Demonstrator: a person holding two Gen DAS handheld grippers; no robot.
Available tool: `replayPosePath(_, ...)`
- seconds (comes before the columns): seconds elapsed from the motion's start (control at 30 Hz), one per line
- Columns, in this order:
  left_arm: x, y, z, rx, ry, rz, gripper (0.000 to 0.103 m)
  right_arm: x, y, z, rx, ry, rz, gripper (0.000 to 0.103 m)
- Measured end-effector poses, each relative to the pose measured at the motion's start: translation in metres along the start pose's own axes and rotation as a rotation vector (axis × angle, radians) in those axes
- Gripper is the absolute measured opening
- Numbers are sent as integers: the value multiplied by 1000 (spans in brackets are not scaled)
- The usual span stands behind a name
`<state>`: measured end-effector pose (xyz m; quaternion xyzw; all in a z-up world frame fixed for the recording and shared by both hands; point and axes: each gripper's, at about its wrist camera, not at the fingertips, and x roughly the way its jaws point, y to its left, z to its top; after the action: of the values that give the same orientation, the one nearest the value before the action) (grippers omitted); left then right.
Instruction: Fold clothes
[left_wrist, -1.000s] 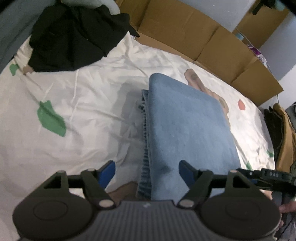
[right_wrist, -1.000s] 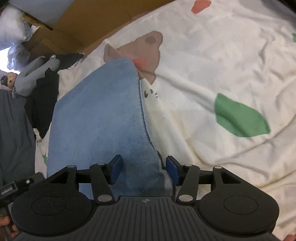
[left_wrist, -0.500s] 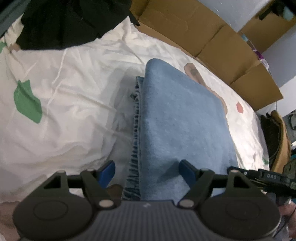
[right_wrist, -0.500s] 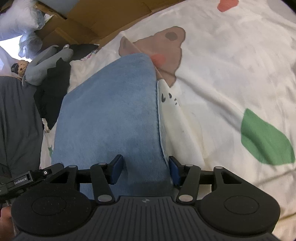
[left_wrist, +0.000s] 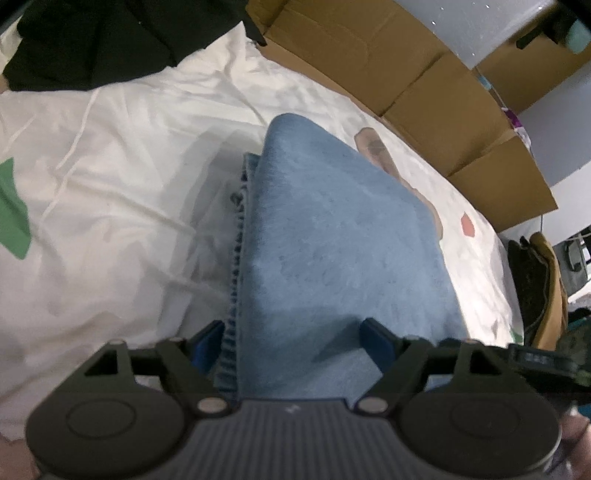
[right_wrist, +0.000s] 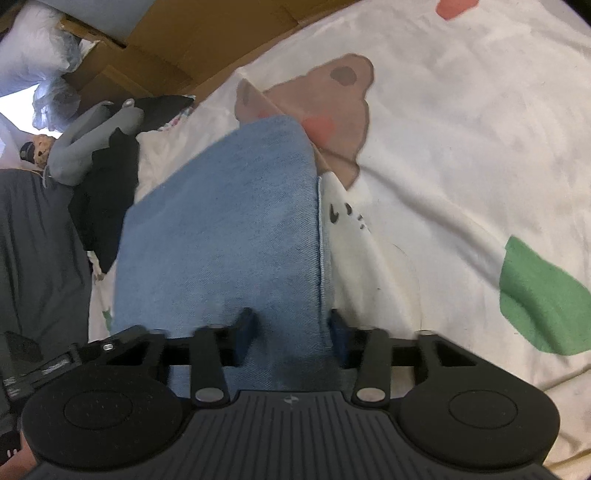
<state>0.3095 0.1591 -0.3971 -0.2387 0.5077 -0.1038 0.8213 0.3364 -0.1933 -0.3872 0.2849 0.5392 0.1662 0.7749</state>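
- Folded blue denim (left_wrist: 332, 236) sits in the middle of a bed, on a cream sheet (left_wrist: 122, 192) printed with green leaf shapes and a brown bear (right_wrist: 332, 96).
- Room's pretty cluttered: flattened cardboard boxes (left_wrist: 417, 92) line the far edge of the bed, a pile of black clothes (left_wrist: 92, 40) sits up in the corner, and there's a grey plush toy (right_wrist: 85, 144) off to the side in the right wrist view.
- Left gripper (left_wrist: 291, 339) straddles the near left edge of the denim, where the stacked layers show. Its jaws are spread wide, they've just been opening a bit more, and the pads aren't pressing the cloth.
- Right gripper (right_wrist: 291, 332) is on the near right edge. Its jaws have just been closing, with a fold of denim bunched between them, and both pads look to be pinching it.
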Motion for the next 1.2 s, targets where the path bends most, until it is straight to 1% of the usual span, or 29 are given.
replayPosePath(0.03, 1, 1, 0, -12, -1, -5, 84, -4, 4, 1, -4, -5, 3, 34)
replayPosePath(0.1, 3, 5, 0, -38, 6, -26, 84, -6, 9, 1, -13, -16, 11, 34)
replayPosePath(0.13, 4, 6, -1, -45, 13, -34, 84, -2, 6, 1, -3, -6, 16, 35)
replayPosePath(0.2, 4, 5, -1, -37, 19, -33, 84, 6, 0, 2, 17, 12, 26, 41)
replayPosePath(0.27, 6, 4, 1, -32, 33, -31, 84, 14, -7, 3, 37, 31, 36, 50)
replayPosePath(0.33, 8, 4, 4, -33, 47, -33, 84, 19, -13, 4, 66, 43, 58, 52)
replayPosePath(0.4, 10, 3, 7, -40, 60, -26, 84, 18, -15, 7, 80, 60, 71, 47)
replayPosePath(0.47, 10, -4, 9, -20, 73, -4, 84, 13, -11, 10, 48, 73, 79, 31)
replayPosePath(0.53, 10, -11, 11, 8, 84, 8, 84, 7, -6, 14, 7, 82, 88, 23)
replayPosePath(0.57, 10, -14, 11, 21, 87, 8, 84, 4, -4, 16, -3, 84, 87, 22)
replayPosePath(0.67, 8, -20, 11, 45, 92, 2, 83, -6, 4, 21, -37, 67, 82, 20)
replayPosePath(0.8, 8, -28, 7, 47, 87, -34, 81, -23, 6, 23, -47, 32, 79, 20)
replayPosePath(0.97, 20, -52, 2, 79, 106, -87, 79, -50, -8, 30, -52, 21, 37, 20)
replayPosePath(1.2, 53, -98, -6, 133, 144, -178, 75, -94, -43, 42, -42, 16, -63, 20)
